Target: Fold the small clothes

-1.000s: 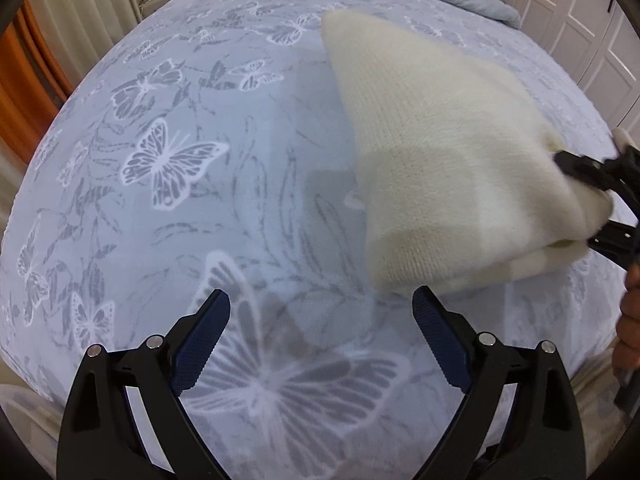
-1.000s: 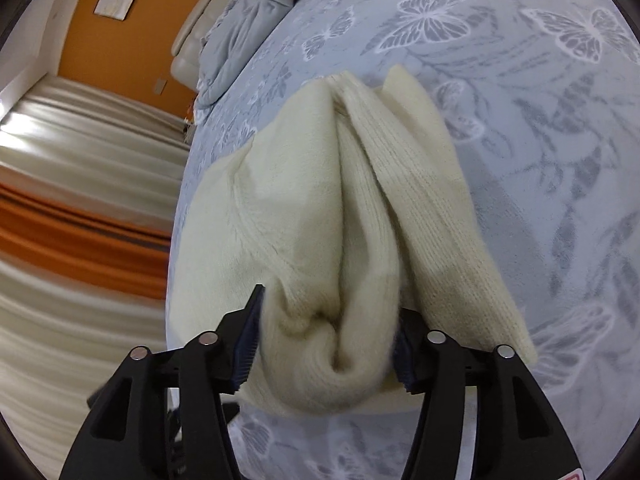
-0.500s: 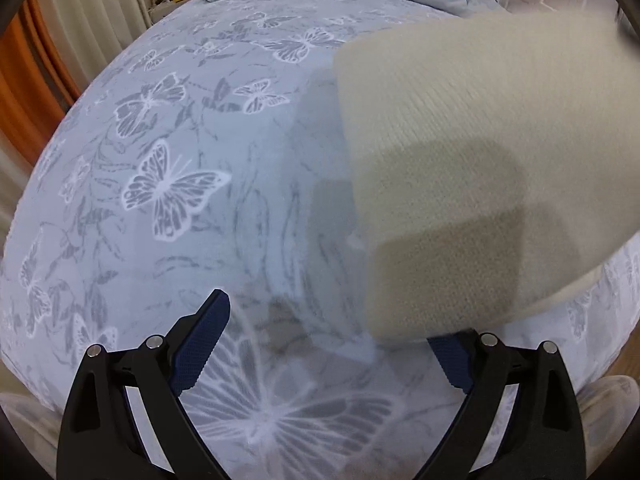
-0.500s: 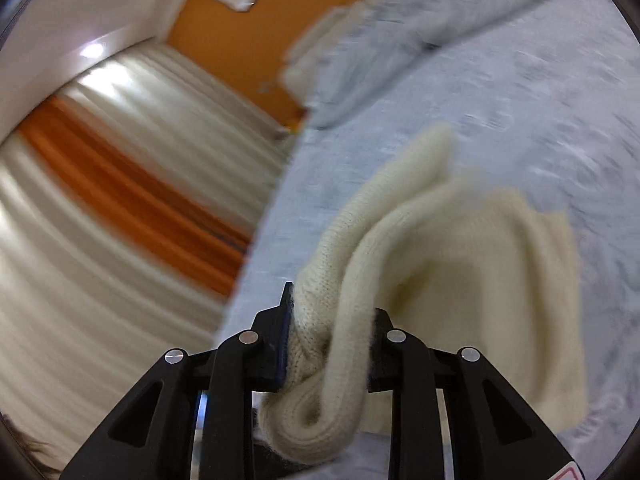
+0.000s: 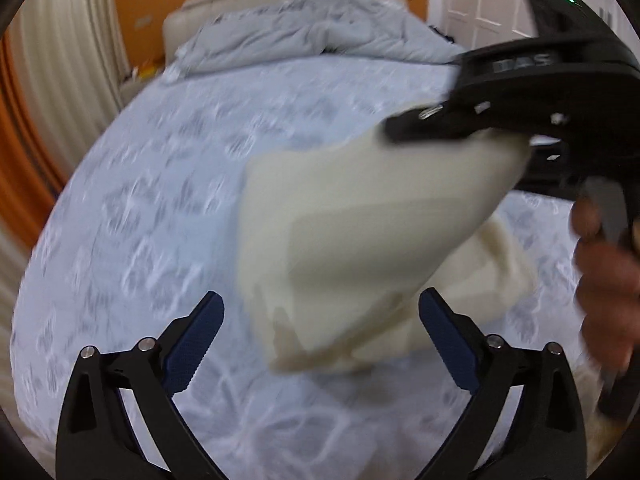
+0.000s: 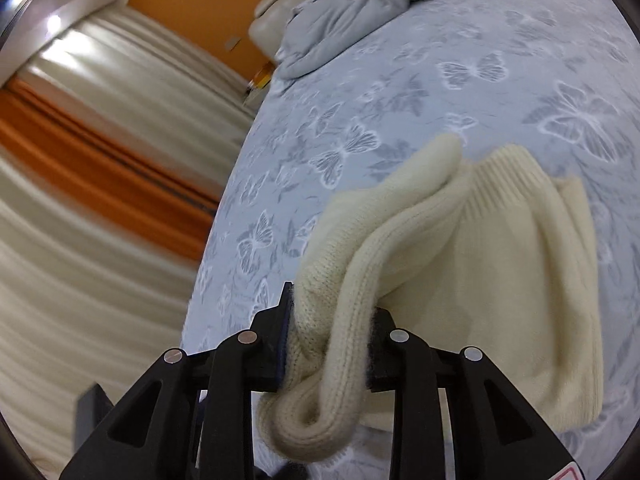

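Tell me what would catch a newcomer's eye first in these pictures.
A cream knitted garment bunched in the right gripper, hanging above the butterfly-print bedsheet. The left gripper hangs open and empty just below it. At the head of the bed lies a crumpled grey duvet.

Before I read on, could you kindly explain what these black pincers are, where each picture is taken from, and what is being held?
There is no robot: a person holds a two-finger tool in each hand, each with a wide-angle camera looking along its fingers. In the left view, the left tool is open and holds nothing. The right tool is shut on a cream knit garment, bunched between its pads and lifted above the bed, which has a butterfly-print sheet. A grey duvet lies crumpled at the far end. The left view is motion-blurred.
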Motion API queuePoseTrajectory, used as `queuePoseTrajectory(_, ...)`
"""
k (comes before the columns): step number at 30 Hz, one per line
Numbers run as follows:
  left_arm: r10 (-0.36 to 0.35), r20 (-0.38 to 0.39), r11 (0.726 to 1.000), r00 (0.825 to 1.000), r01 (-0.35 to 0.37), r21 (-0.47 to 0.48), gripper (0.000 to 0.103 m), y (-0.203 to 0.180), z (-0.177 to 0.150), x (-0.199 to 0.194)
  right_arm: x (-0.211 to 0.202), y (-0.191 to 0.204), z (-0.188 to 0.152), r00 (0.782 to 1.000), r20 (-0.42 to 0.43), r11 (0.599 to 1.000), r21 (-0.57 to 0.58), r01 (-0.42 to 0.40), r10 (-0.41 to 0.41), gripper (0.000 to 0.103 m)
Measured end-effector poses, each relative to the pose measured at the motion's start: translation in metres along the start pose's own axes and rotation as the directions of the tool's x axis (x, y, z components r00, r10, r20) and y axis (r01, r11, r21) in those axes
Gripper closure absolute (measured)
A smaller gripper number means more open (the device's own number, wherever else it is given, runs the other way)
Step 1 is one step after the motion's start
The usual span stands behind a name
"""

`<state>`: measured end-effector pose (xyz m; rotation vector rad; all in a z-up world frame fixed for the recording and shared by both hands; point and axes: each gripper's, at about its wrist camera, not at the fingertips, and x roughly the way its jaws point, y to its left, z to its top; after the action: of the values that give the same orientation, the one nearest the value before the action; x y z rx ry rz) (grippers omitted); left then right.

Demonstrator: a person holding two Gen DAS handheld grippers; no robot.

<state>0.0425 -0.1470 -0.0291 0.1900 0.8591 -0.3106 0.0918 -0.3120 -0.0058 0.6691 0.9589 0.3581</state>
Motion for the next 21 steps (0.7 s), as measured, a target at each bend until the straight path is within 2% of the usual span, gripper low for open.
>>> queuePoseTrajectory(3, 0.001, -0.010, 0.998, 1.000, 0.000, 0.060, 0.007, -0.024, 0.014, 0.022, -0.004, -0.007, -0.005, 1.000, -0.017, 0.999, 0.032, 0.000, 0.000, 0.075)
queuePoseTrajectory(5, -0.023, 0.017, 0.999, 1.000, 0.022, 0.049, 0.008, -0.030, 0.020, 0.029, -0.008, -0.016, -0.003, 0.999, -0.021, 0.996, 0.088, -0.027, 0.029, 0.075)
queuePoseTrajectory(6, -0.046, 0.028, 0.998, 0.999, 0.044, 0.047, 0.015, -0.033, 0.022, 0.031, -0.010, -0.022, -0.003, 0.999, -0.026, 0.994, 0.104, -0.040, 0.043, 0.074)
queuePoseTrajectory(7, -0.069, 0.030, 0.997, 0.997, 0.067, 0.045, 0.033, -0.035, 0.025, 0.035, -0.011, -0.027, -0.003, 0.999, -0.030, 0.994, 0.101, -0.035, 0.038, 0.072)
queuePoseTrajectory(8, -0.085, 0.017, 0.995, 0.996, 0.085, 0.045, 0.044, -0.036, 0.028, 0.039, -0.014, -0.030, -0.004, 0.999, -0.037, 0.997, 0.079, -0.014, 0.017, 0.070)
queuePoseTrajectory(9, -0.119, -0.002, 0.992, 0.993, 0.119, 0.033, 0.065, -0.034, 0.032, 0.046, -0.015, -0.033, -0.005, 0.999, -0.041, 0.997, 0.071, -0.004, 0.007, 0.067)
queuePoseTrajectory(10, -0.143, -0.017, 0.990, 0.990, 0.143, 0.013, 0.080, -0.031, 0.035, 0.049, -0.019, -0.039, -0.007, 0.999, -0.041, 0.997, 0.075, -0.016, 0.019, 0.064)
queuePoseTrajectory(11, -0.159, -0.025, 0.987, 0.987, 0.159, -0.013, 0.083, -0.026, 0.038, 0.051, -0.024, -0.047, -0.010, 0.998, -0.032, 0.994, 0.094, -0.046, 0.050, 0.056)
queuePoseTrajectory(12, -0.173, -0.022, 0.984, 0.985, 0.172, -0.043, 0.085, -0.021, 0.040, 0.050, -0.029, -0.056, -0.013, 0.997, -0.010, 0.992, 0.110, -0.070, 0.072, 0.043)
queuePoseTrajectory(14, -0.189, 0.018, 0.971, 0.982, 0.190, -0.142, 0.086, 0.003, 0.048, 0.038, -0.043, -0.072, -0.017, 0.997, 0.059, 0.989, 0.140, -0.055, 0.047, 0.035)
queuePoseTrajectory(15, -0.196, 0.040, 0.958, 0.980, 0.200, -0.205, 0.086, 0.019, 0.051, 0.031, -0.052, -0.084, -0.020, 0.996, 0.086, 0.987, 0.160, -0.027, 0.014, 0.035)
queuePoseTrajectory(17, -0.199, 0.106, 0.900, 0.974, 0.224, -0.373, 0.086, 0.065, 0.054, 0.009, -0.061, -0.110, -0.026, 0.994, 0.104, 0.976, 0.217, 0.020, -0.044, 0.035)
queuePoseTrajectory(18, -0.183, 0.144, 0.857, 0.973, 0.229, -0.461, 0.086, 0.094, 0.052, -0.004, -0.061, -0.118, -0.028, 0.991, 0.103, 0.971, 0.234, 0.056, -0.082, 0.035)
queuePoseTrajectory(20, -0.129, 0.172, 0.806, 0.977, 0.205, -0.555, 0.086, 0.130, 0.044, -0.018, -0.060, -0.131, -0.033, 0.981, 0.091, 0.961, 0.233, 0.149, -0.174, 0.035)
queuePoseTrajectory(21, -0.082, 0.176, 0.770, 0.981, 0.175, -0.614, 0.086, 0.152, 0.035, -0.023, -0.057, -0.137, -0.037, 0.974, 0.087, 0.953, 0.239, 0.185, -0.210, 0.035)
